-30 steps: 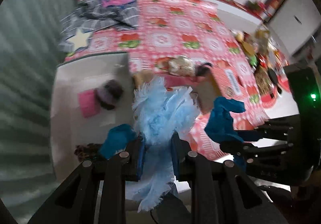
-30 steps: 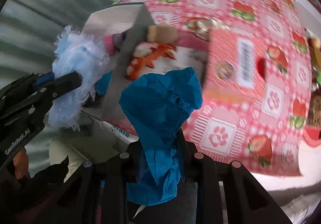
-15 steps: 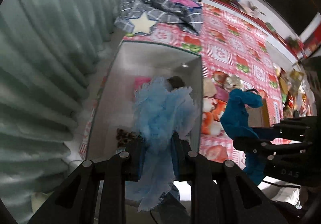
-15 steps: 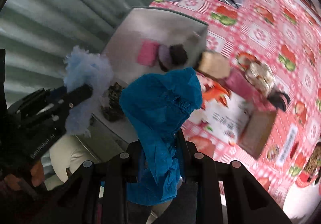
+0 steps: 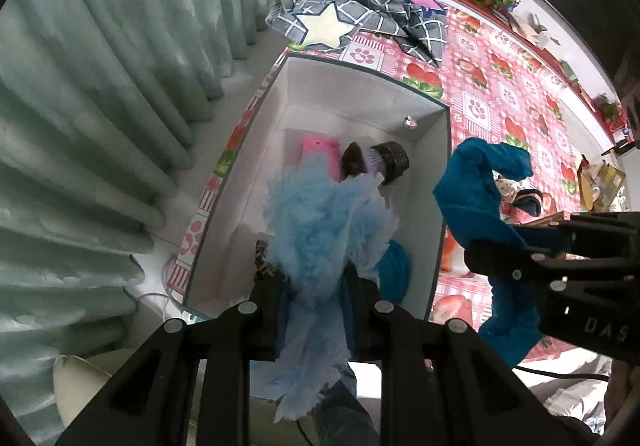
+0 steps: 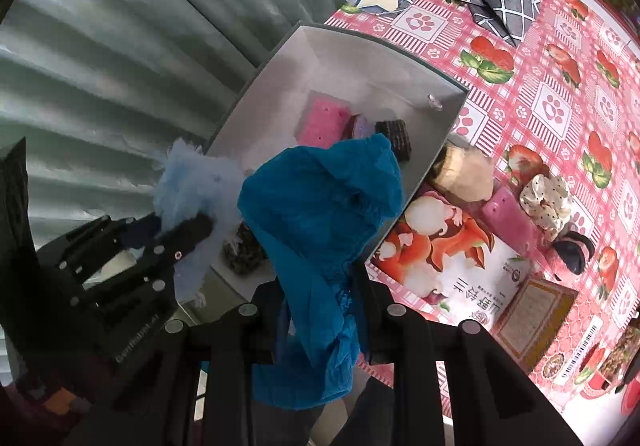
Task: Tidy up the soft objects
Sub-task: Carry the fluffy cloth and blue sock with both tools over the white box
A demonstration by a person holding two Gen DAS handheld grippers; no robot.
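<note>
The left gripper [image 5: 316, 286] is clamped on a fluffy light-blue cloth [image 5: 324, 222], which hangs over the near end of an open white box [image 5: 438, 182]. The right gripper [image 6: 320, 286] is clamped on a darker blue cloth [image 6: 324, 206] and points down just beside the box's right wall. Inside the box lie a pink sponge [image 6: 322, 120], a dark roll with a lilac band [image 5: 384, 160], a brown speckled piece [image 6: 244, 252] and a blue bundle [image 5: 394, 266]. The box stands on a pink strawberry-print tablecloth [image 6: 552, 102]. Next to the box is a printed flat carton [image 6: 448, 262] with more soft things behind it. A grey checked blanket with a star [image 5: 360, 10] lies farther off, and a pale green curtain [image 5: 100, 86] hangs at the left.
</note>
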